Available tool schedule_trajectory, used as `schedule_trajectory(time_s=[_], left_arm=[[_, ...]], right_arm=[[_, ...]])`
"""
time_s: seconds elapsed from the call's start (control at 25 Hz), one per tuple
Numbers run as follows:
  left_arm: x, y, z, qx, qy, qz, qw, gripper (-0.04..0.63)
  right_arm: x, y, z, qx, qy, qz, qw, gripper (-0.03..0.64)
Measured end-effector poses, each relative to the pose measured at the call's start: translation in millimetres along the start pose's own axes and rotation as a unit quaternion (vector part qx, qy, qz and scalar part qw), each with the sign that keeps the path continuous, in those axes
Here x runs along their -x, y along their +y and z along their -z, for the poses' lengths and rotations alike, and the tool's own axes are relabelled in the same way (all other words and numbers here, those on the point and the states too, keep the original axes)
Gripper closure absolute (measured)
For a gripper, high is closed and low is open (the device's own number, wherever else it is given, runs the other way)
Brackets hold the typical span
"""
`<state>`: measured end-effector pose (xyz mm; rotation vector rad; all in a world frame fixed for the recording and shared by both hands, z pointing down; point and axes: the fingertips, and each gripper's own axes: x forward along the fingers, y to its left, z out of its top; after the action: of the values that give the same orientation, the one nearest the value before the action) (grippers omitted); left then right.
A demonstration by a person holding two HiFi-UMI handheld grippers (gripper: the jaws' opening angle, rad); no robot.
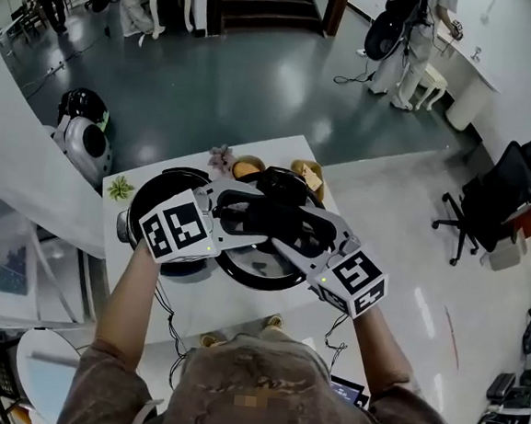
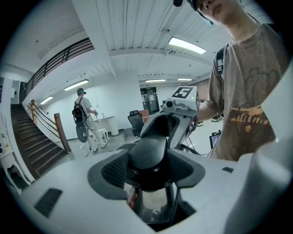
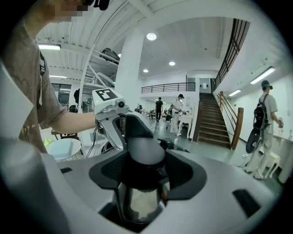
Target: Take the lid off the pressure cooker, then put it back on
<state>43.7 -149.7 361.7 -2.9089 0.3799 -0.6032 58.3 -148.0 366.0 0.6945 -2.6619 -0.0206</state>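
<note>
— Where is the lid (image 1: 253,272) held?
— Just right of the pot (image 1: 159,188), over the white table (image 1: 238,310).
— And the grippers?
— The lid's black handle (image 1: 279,212) is clamped at its left end by the left gripper (image 2: 149,170), and at its right end by the right gripper (image 3: 142,171).

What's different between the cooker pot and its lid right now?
The pot stands uncovered on the white table; the lid is off it, at its right in the head view. Nothing grips the pot; the left gripper and right gripper each clamp an end of the lid's black handle. Both are round and dark.
</note>
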Motion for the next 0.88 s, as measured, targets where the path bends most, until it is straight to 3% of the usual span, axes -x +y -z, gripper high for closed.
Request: schedule_trajectory(time_s=[0.28, 0.88], left_arm=[[-69, 1, -11, 0.008, 0.014, -0.017, 0.9997, 0.33], [-147, -27, 51, 0.087, 0.046, -0.065, 0.993, 0.33]], right_arm=[[38, -45, 36, 0.02, 0.002, -0.013, 1.0, 0.359], [44, -61, 136, 0.014, 0.018, -0.103, 0.994, 0.36]])
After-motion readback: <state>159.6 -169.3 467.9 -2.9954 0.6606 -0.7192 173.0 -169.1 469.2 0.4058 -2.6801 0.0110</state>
